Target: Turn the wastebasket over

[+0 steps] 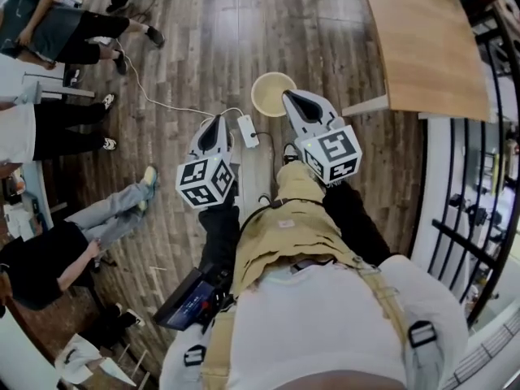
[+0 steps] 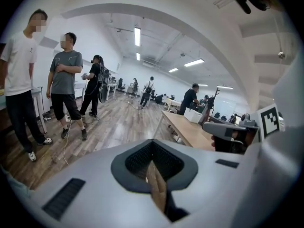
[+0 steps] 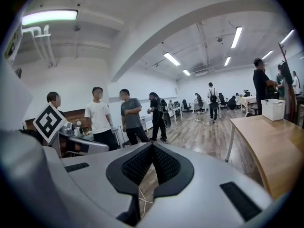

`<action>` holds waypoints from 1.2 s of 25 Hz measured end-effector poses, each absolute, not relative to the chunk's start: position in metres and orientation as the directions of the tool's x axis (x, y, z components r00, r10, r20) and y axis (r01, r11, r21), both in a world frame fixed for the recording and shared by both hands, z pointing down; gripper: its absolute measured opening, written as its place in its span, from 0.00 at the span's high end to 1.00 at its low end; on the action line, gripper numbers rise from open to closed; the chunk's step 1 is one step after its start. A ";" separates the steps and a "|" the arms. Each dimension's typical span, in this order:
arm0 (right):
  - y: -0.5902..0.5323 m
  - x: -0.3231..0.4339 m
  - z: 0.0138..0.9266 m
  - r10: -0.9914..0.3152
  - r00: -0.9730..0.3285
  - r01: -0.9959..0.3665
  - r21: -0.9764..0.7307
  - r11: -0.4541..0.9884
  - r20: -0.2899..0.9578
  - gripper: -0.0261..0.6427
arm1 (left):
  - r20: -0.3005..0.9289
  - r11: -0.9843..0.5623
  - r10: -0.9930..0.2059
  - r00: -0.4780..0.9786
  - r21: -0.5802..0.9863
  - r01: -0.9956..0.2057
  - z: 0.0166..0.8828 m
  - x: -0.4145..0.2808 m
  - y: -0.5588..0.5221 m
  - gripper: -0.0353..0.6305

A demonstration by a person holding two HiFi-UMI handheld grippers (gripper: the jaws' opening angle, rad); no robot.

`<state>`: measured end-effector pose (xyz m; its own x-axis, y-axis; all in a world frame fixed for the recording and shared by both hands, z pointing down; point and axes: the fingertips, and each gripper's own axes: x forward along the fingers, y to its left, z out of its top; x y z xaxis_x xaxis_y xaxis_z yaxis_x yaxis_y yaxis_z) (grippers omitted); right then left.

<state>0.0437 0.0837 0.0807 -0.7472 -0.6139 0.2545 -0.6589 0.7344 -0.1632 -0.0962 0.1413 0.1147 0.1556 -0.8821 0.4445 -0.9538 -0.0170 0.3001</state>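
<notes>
1. Standing along the left edge, bystanders [image 1: 49,23] occupy the wooden floor [image 1: 203,47].
2. Left gripper [image 1: 218,122] has its jaws pressed together at the tips with nothing between them.
3. White power strip [image 1: 248,130] lies on the floor just right of that gripper, its cable [image 1: 154,96] trailing far and left.
4. Wastebasket [image 1: 273,93] stands upright, mouth up, just beyond the strip.
5. Right gripper [image 1: 289,97] is likewise closed and empty, its tip by the basket's near-right rim.
6. Wooden table [image 1: 422,39] fills the far right.
</notes>
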 end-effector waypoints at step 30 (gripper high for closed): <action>0.031 0.073 0.249 -0.460 -0.689 -0.685 -0.296 0.666 0.560 0.93 | 0.685 -0.035 -0.672 0.282 0.351 -0.936 0.296 -0.074 0.065 0.94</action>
<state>0.0726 0.0313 0.2486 -0.6888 -0.4600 0.5604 -0.6852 0.6657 -0.2957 -0.0736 0.0652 0.2956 0.2816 -0.6719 0.6850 -0.9358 -0.0347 0.3507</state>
